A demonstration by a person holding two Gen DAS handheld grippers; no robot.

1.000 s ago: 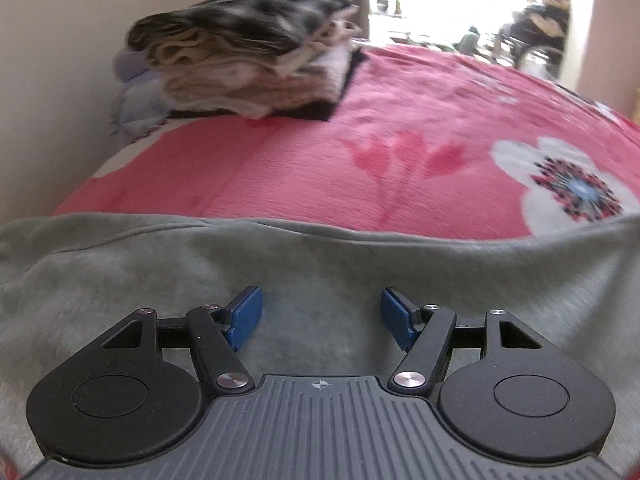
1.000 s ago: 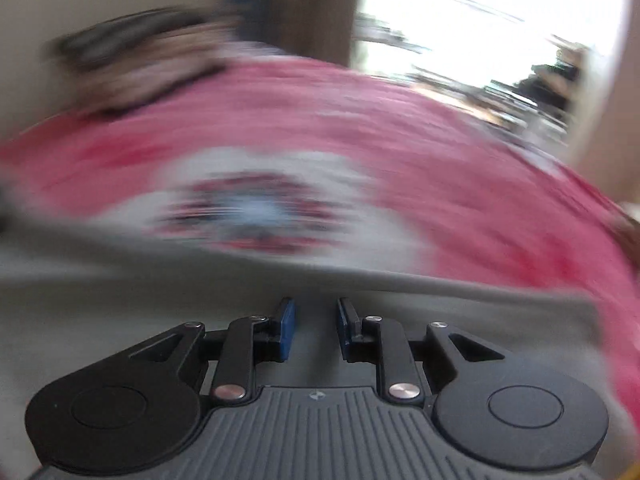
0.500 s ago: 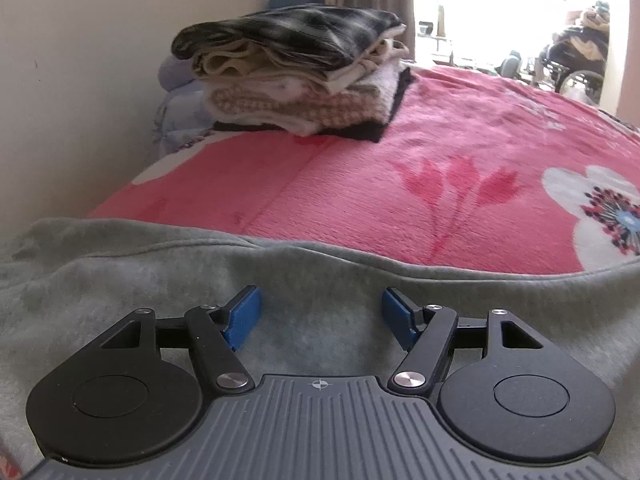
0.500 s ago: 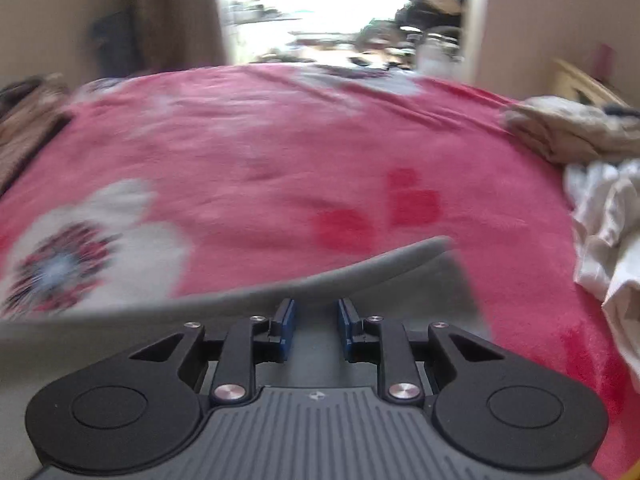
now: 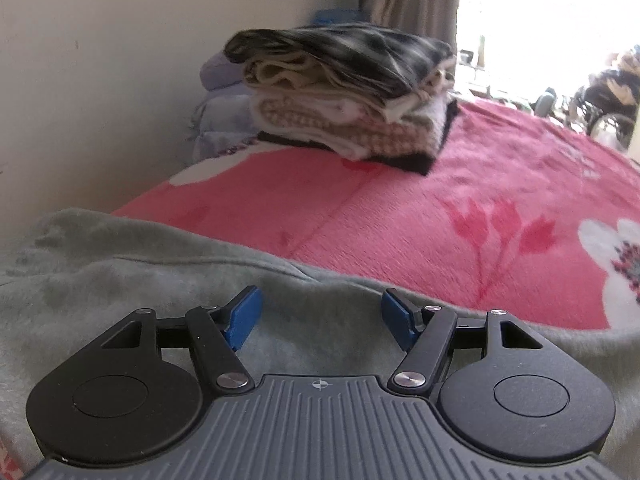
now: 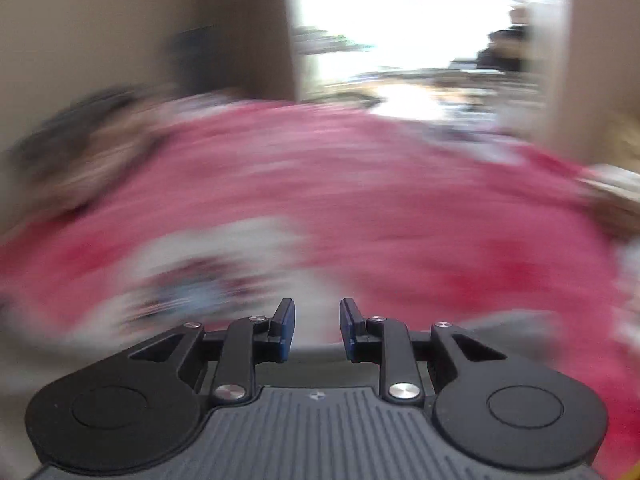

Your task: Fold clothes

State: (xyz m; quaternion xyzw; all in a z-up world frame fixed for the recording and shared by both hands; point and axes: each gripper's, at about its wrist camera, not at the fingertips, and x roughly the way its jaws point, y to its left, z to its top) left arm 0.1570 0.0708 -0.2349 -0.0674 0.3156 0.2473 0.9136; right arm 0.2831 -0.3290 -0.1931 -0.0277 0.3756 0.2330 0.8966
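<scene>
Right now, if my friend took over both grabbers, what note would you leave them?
Left gripper: open, jaws wide, nothing pinched, over the grey garment.
Right gripper: jaws part open and just been opening, nothing seen between them; view blurred.
Grey garment lies spread on the pink floral blanket, near edge.
Done: a pile of folded clothes sits by the wall.
Left: fold the grey garment, add it to the pile.

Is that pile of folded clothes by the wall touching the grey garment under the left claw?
Apart. The left wrist view shows bare pink blanket lying between the pile of folded clothes and the grey garment.
</scene>
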